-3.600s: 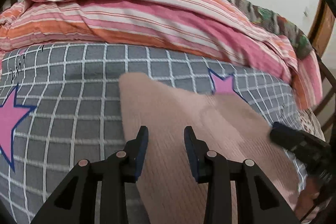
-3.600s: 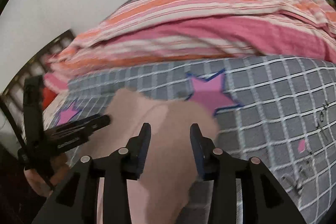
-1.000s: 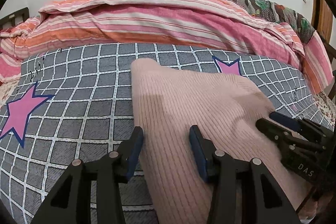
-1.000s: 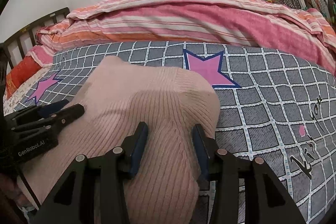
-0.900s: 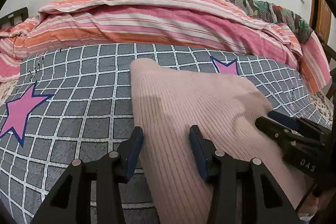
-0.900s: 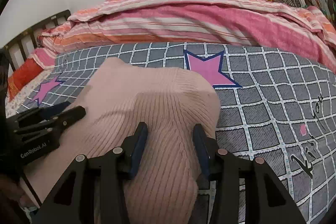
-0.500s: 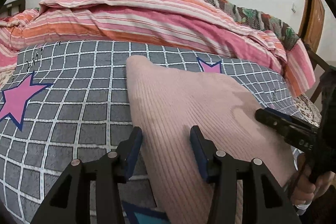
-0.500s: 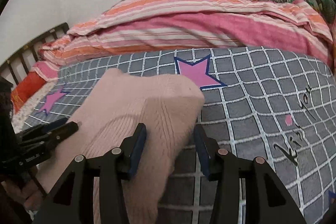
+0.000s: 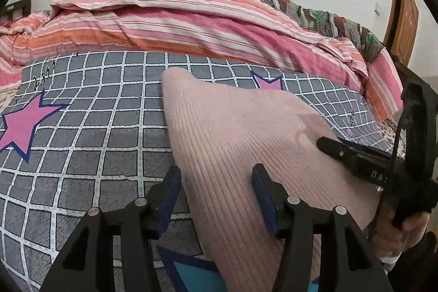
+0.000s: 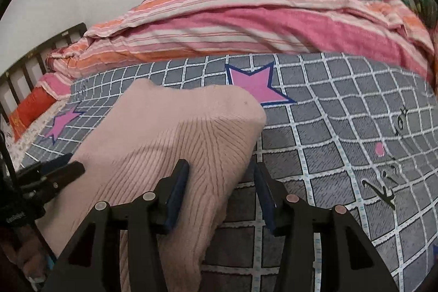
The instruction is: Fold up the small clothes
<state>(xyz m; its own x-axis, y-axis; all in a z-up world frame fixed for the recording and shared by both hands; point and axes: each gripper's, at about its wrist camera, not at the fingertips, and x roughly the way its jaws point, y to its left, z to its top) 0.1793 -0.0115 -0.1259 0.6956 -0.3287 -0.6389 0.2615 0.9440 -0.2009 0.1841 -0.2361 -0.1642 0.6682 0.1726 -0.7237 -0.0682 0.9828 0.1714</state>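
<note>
Soft, light pink ribbed-knit garment (image 9: 232,133) on the bed: both left gripper (image 9: 216,194) and right gripper (image 10: 220,189) have just been opening, apparently unclamped; grasp near corners.

Left gripper (image 9: 216,193): angled downward, fingers (image 9: 171,189) parted; they have just been opening, with pink knit fabric between them but not pinched. Right gripper (image 10: 221,190): angled downward, fingers (image 10: 179,189) parted, fabric edge lying between them, unclamped. The person's right hand (image 9: 399,233) grips its handle at the left view's lower right edge.
</note>
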